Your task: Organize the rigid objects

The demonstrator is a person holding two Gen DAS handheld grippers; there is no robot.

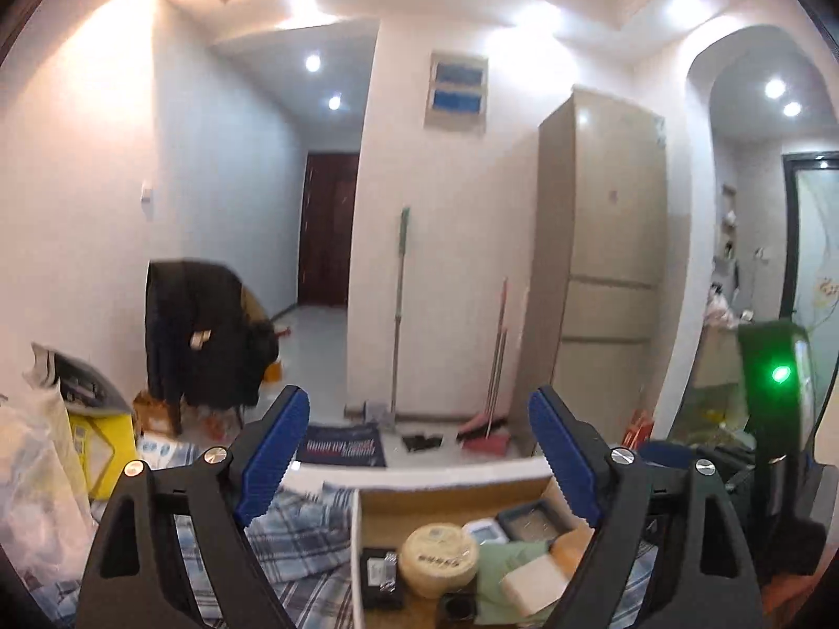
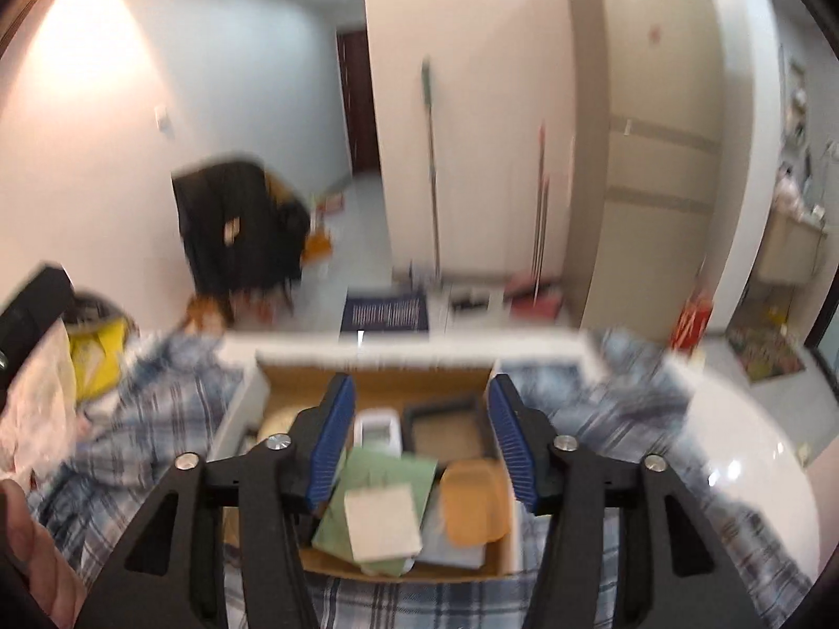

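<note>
An open cardboard box (image 2: 377,382) sits on a plaid cloth and holds several rigid items: a white block (image 2: 383,521), an orange case (image 2: 474,500), a green booklet (image 2: 385,474), a white device (image 2: 377,432) and a dark tray (image 2: 445,427). My right gripper (image 2: 417,435) is open and empty, above the box. In the left wrist view the box (image 1: 419,498) shows a round tin (image 1: 438,558) and a black item (image 1: 380,571). My left gripper (image 1: 419,466) is open and empty over the box's near left part.
The plaid cloth (image 1: 299,550) covers the surface. A yellow box (image 1: 99,451) and plastic bags stand at the left. Beyond are a chair draped with dark clothes (image 1: 204,335), a mop (image 1: 398,309), a fridge (image 1: 603,272) and a floor mat (image 1: 341,445).
</note>
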